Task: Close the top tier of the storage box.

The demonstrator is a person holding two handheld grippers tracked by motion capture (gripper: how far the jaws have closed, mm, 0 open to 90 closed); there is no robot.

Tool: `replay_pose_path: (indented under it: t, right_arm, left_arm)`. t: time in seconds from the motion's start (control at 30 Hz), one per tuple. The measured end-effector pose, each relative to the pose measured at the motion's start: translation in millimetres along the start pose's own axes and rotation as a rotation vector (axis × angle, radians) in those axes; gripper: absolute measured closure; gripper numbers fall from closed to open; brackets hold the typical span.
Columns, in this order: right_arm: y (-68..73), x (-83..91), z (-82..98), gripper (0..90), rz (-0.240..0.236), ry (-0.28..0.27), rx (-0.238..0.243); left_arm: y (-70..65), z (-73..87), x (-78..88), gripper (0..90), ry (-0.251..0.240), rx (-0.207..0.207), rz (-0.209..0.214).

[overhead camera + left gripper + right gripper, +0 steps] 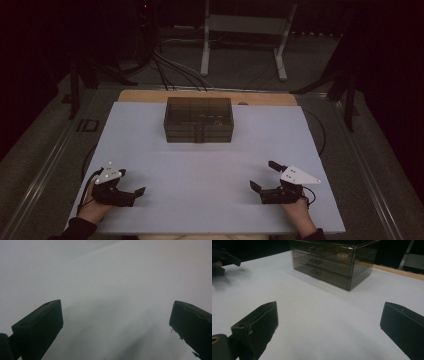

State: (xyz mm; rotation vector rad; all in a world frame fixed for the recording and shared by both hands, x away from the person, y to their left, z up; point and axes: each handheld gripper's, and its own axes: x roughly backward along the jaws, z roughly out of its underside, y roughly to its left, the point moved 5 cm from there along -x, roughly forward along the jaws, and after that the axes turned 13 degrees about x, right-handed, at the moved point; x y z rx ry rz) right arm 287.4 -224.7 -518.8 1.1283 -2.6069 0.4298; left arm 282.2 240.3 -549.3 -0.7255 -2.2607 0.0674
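Both tongs, left (131, 192) and right (263, 176), rest wide open and empty at the counter's (210, 165) near edge. Far off at its middle stands the smoky drawer box (199, 119); a careless pull could likely slide this light box.

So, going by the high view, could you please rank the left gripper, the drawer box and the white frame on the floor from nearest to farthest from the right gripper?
1. The left gripper, across the near edge of the table from the right gripper.
2. The drawer box, at the far middle of the table.
3. The white frame, on the floor beyond the table.
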Motion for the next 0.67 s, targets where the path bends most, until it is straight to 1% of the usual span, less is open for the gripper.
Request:
replay_pose_path:
  t: [0.17, 0.23, 0.47, 0.67]
  right_arm:
    - [0.2, -0.3, 0.0, 1.8, 0.001, 0.001, 0.003]
    - [0.0, 0.1, 0.2, 1.8, 0.0, 0.001, 0.002]
    - [-0.3, -0.2, 0.7, 1.8, -0.001, 0.004, 0.0]
    - [-0.8, -1.0, 1.4, 1.8, 0.001, 0.007, -0.003]
  left_arm:
    - [-1.1, -0.3, -1.5, 0.0, -0.006, 0.006, 0.005]
    - [-2.3, 0.2, -2.4, 0.0, -0.006, -0.004, -0.002]
    - [-2.3, -0.1, -1.3, 0.0, -0.016, -0.005, -0.005]
    - [-2.8, -0.6, -1.2, 0.0, -0.018, -0.004, 0.004]
